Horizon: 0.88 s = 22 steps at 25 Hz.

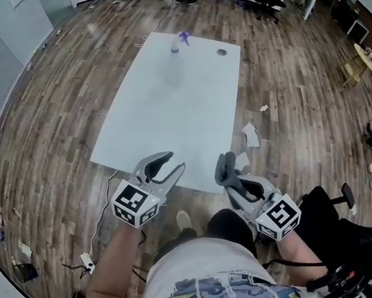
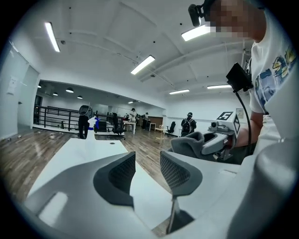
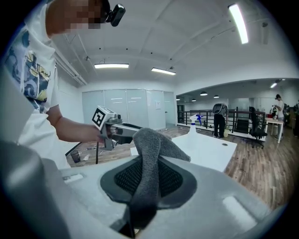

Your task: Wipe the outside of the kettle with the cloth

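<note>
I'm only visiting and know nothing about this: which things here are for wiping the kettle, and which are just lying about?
For the job: grey cloth, clamped in the right gripper; left gripper, open and empty. No kettle is in view.

Lying about: spray bottle at the far end of the white table; paper scraps on the floor.

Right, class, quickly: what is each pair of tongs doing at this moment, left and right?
Left tongs: open, nothing between them.
Right tongs: closed on the grey cloth.
</note>
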Motion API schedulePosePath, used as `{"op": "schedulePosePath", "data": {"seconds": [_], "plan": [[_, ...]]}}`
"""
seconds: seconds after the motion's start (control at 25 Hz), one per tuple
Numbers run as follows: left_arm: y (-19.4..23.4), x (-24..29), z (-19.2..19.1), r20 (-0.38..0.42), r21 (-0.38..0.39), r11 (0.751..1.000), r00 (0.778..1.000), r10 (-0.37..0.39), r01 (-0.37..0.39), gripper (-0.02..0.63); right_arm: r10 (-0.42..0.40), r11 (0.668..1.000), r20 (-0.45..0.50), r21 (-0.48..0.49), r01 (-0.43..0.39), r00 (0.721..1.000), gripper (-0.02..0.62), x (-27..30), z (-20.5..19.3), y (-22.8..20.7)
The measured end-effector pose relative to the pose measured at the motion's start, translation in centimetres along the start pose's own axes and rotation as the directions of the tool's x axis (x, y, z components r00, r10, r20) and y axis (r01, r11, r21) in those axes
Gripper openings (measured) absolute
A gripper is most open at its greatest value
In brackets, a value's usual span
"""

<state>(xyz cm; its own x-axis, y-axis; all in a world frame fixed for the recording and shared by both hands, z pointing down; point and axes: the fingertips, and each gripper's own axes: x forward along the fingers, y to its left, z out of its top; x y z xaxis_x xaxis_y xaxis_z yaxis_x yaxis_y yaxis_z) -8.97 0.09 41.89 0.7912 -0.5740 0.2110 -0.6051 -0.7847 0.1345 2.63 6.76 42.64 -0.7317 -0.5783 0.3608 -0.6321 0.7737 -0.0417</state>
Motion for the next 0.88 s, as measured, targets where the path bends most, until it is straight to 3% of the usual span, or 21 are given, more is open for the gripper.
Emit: {"op": "schedulePosePath", "data": {"seconds": [0.16,0.24,0.64,0.88], "plan": [[6.5,2.8,1.8,-0.005,0.047,0.996,0.997,0.078,-0.078,0.215,0.015,1.000,-0.014,-0.015,-0.015,1.000,0.078,1.9,0.4,-2.4],[9.2,4.9,2.9,-0.009,0.058,0.993,0.995,0.103,-0.102,0.215,0.019,1.000,-0.015,-0.005,-0.019,1.000,0.078,2.6,0.7,-4.3],[21.4,15.3,5.0,-0.065,0.019,0.978,0.976,0.209,-0.209,0.230,0.106,0.994,0.000,-0.024,-0.106,0.994,0.077,6.8,3.7,-14.7],[28.3,20.6,6.1,-0.101,0.021,0.959,0.954,0.283,-0.283,0.290,0.151,0.988,-0.019,-0.011,-0.151,0.988,0.077,8.3,3.3,-19.2]]}}
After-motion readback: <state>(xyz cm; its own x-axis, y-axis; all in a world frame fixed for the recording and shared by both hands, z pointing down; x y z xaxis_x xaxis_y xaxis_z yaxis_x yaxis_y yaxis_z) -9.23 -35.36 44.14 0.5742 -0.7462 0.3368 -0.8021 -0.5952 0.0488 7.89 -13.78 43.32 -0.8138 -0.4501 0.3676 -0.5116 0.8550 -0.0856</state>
